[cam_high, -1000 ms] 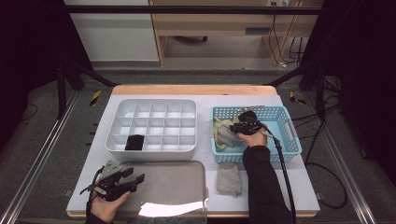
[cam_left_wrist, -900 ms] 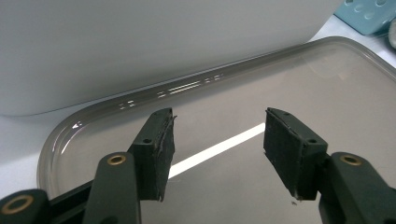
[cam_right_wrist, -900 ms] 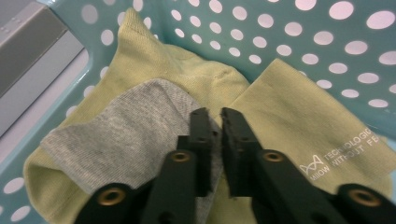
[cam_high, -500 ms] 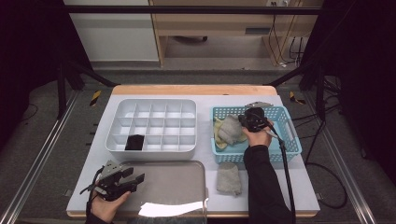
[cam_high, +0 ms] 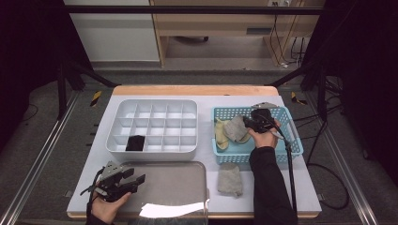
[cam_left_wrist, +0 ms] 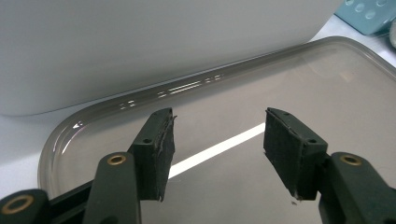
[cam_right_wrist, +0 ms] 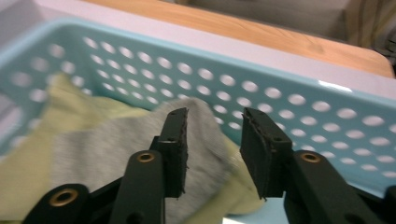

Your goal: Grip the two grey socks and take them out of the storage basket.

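Right gripper lets go over the basket

The right gripper point(cam_high: 248, 123) hangs over the blue basket point(cam_high: 293, 136), and its jaws have just been opening: in the right gripper view they stand part-spread with nothing pinched, the grey sock point(cam_right_wrist: 116, 154) lying behind and below them on the yellow cloth point(cam_right_wrist: 28, 163). A second ago it hung lower over the same heap; I judge the grab missed or was given up, so the sock waits to be picked again for the white divider tray point(cam_high: 155, 152). The sock lies in the basket's left half, its long axis slanting from near-left to far-right, one end under the jaws. The left gripper point(cam_high: 133, 180) rests spread and empty over the clear lid point(cam_high: 187, 187). Another grey sock point(cam_high: 229, 180) lies on the table before the basket.
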The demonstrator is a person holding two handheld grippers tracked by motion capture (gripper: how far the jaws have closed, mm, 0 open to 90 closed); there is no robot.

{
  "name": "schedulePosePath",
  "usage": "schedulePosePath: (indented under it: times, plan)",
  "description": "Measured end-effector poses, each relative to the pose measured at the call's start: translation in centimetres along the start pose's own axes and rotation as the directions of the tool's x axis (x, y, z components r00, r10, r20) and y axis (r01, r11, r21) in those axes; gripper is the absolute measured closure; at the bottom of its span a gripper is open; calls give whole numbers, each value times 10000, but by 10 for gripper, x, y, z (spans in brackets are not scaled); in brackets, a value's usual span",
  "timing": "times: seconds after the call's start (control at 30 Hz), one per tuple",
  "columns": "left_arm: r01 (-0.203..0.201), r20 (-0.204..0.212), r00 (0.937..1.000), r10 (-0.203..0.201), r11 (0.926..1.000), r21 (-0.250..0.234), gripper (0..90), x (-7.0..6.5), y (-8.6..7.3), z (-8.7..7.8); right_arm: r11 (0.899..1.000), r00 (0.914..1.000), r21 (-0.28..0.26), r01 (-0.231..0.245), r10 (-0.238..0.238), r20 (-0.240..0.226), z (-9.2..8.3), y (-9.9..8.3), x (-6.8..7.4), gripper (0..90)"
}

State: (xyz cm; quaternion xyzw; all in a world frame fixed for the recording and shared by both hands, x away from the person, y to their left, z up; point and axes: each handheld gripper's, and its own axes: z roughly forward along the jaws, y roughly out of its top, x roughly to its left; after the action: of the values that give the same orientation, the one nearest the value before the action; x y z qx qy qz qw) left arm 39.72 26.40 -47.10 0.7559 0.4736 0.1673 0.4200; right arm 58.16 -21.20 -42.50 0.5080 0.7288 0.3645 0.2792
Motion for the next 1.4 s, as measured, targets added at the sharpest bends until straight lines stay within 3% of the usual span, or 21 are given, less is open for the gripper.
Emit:
schedulePosePath:
  times: [0.13, 0.23, 0.47, 0.6, 0.7, 0.83, 1.07, 1.27, 1.4]
  plan:
    - [16, 13, 10000, -16, 10000, -24, 419, 0, 0, 0, 9992, 9954, -372, 121, -156, -945, -3, 2, 12, 506]
    - [-6, 9, 10000, 6, 10000, -18, 419, -1, 0, 0, 9991, 9908, -316, 292, -331, -1311, -2, 1, 21, 460]
    - [15, 14, 10000, -15, 10000, -16, 419, 0, 0, 0, 9992, 9832, 239, 324, -275, -1807, 11, -5, 34, 307]
    - [-3, 16, 10000, 3, 10000, -7, 419, -1, 0, 0, 9972, 9829, 481, 577, -483, -1778, 17, -8, 38, 295]
    - [7, 10, 10000, -7, 10000, -5, 419, 0, 0, 0, 9948, 9834, 786, 652, -507, -1742, 19, -10, 37, 327]
    - [-14, 11, 10000, 14, 10000, 13, 419, -1, 0, 0, 9920, 9870, 1063, 684, -517, -1523, 20, -10, 35, 465]
    - [-5, 17, 10000, 5, 10000, 6, 419, 0, 0, 0, 9913, 9898, 1209, 525, -356, -1379, 17, -8, 30, 824]
    - [16, 18, 10000, -16, 10000, -21, 419, 0, 0, 0, 9938, 9882, 1032, 405, -246, -1511, 14, -6, 29, 863]
    - [39, 6, 10000, -39, 10000, -28, 419, 0, 0, -1, 9983, 9876, 550, 185, -97, -1568, 7, -3, 27, 865]
